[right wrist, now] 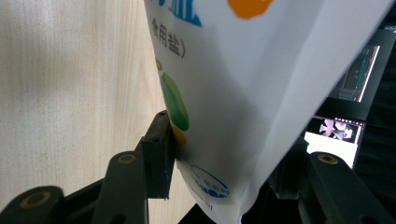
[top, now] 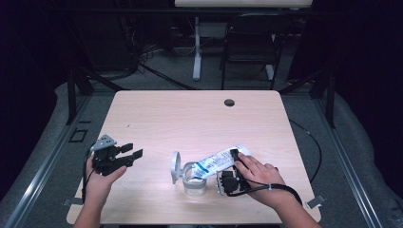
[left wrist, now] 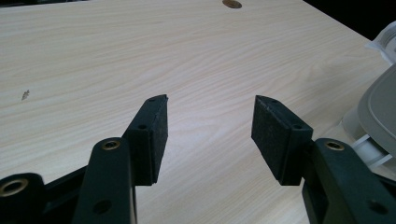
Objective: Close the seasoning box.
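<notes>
A white salt bag (top: 216,163) with blue print lies tilted, its lower end over a clear round jar (top: 195,184) whose hinged lid (top: 176,166) stands open to the left. My right gripper (top: 232,159) is shut on the bag's upper end. In the right gripper view the bag (right wrist: 243,93) sits between the jaws of my right gripper (right wrist: 224,144), pressed against the left pad (right wrist: 161,149), and it hides the other pad. My left gripper (top: 135,151) is held apart at the table's left, open and empty (left wrist: 210,116). The grey lid (left wrist: 378,112) shows at its right.
The light wooden table (top: 157,118) has a cable hole (top: 229,102) near its far edge. A dark chair (top: 249,42) and a desk leg (top: 196,47) stand beyond the table. A cable trails from my right gripper off the table's right side.
</notes>
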{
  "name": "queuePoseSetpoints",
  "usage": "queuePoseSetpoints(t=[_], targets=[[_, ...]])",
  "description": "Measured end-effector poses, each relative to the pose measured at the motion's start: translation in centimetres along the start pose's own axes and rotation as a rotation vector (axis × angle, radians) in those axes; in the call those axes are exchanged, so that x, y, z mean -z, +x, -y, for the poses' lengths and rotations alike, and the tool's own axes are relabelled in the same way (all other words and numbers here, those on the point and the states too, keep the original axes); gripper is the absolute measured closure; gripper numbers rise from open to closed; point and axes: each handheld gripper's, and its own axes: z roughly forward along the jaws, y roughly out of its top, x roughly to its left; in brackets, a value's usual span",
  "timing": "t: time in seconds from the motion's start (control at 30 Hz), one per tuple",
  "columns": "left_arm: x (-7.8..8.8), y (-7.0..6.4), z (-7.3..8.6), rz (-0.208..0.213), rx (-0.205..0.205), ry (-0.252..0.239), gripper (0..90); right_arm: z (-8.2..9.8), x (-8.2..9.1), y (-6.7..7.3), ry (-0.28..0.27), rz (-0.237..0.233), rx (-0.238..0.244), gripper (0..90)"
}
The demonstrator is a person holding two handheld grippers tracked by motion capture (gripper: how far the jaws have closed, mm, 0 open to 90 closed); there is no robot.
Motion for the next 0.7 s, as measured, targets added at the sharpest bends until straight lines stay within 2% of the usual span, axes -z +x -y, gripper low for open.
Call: queuePoseSetpoints(t=[0.43,0.7], targets=[[-0.04,0.03,0.03,0.001,0.000,0.001,46.3,-0.06,0.10,-0.07,0.010,0.003,0.011,50.8],[-0.04,0.03,0.04,0.002,0.001,0.001,46.3,-0.03,0.01,-0.07,-0.007,0.005,0.013,51.0]])
